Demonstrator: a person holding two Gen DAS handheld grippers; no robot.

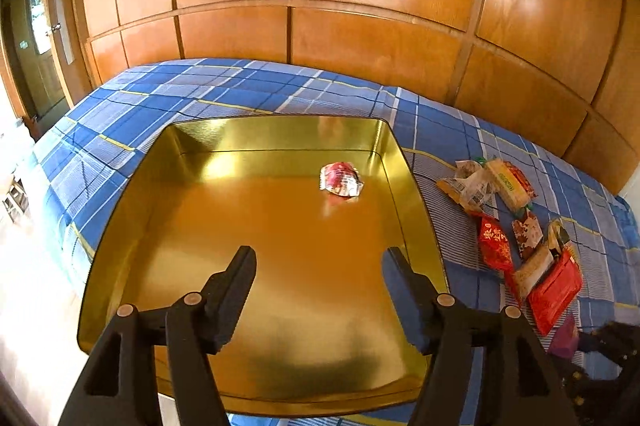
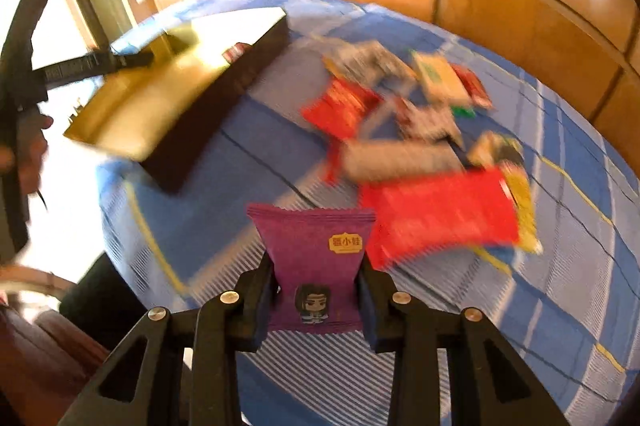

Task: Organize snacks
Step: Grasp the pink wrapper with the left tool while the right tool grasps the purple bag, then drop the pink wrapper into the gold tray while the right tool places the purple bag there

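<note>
A shallow gold tin tray point(image 1: 160, 169) lies on a blue plaid bed; one red and white snack packet point(image 1: 341, 178) sits in its far right part. My left gripper point(image 1: 320, 262) is open and empty above the tray's near side. A pile of snack packets point(image 1: 520, 234) lies on the bed right of the tray. My right gripper point(image 2: 318, 274) is shut on a purple snack packet point(image 2: 316, 250) and holds it above the bed, near the pile point(image 2: 420, 129). The tray also shows in the right wrist view point(image 2: 132, 113), at left. That view is blurred.
A wooden panelled wall point(image 1: 360, 25) runs behind the bed. A doorway point(image 1: 36, 45) is at far left. The bed's near edge point(image 2: 120, 226) drops off at left. The left gripper's body point(image 2: 24, 65) shows at the left edge of the right wrist view.
</note>
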